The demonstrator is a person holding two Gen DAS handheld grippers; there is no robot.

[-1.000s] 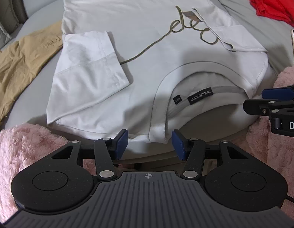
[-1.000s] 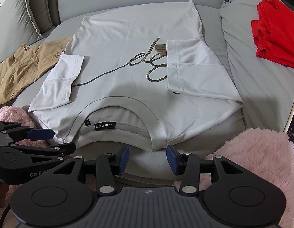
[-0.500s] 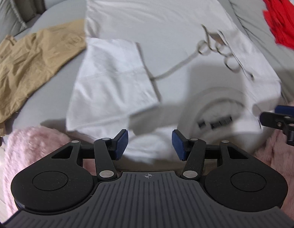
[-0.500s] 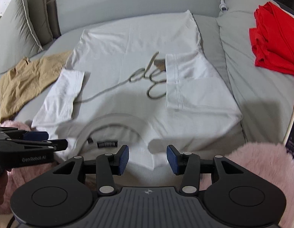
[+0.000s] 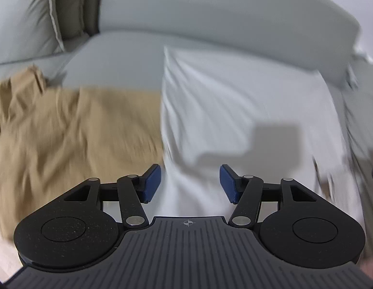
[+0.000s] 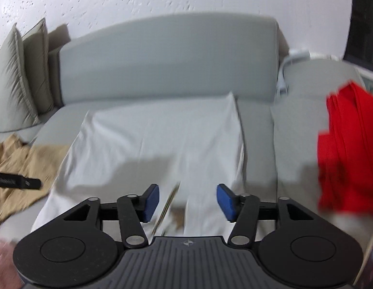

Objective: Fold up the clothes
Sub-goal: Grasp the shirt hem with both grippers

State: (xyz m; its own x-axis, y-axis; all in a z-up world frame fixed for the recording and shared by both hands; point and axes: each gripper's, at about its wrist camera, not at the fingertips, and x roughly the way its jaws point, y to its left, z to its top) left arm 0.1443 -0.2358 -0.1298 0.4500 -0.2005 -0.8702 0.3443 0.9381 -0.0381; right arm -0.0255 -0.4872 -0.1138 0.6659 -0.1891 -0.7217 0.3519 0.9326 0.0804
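Both grippers sweeping up from shirt collar toward hem, views blurring. Left gripper (image 5: 189, 184) and right gripper (image 6: 187, 202) jaws apart, gripping nothing. White shirt (image 6: 162, 139) lying flat on sofa (image 6: 167, 60); lengthwise fold likely coming.

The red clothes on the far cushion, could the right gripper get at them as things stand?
Probably yes. The red clothes lie uncovered to the side of the right gripper, whose jaws are open and empty; nothing sits between them.
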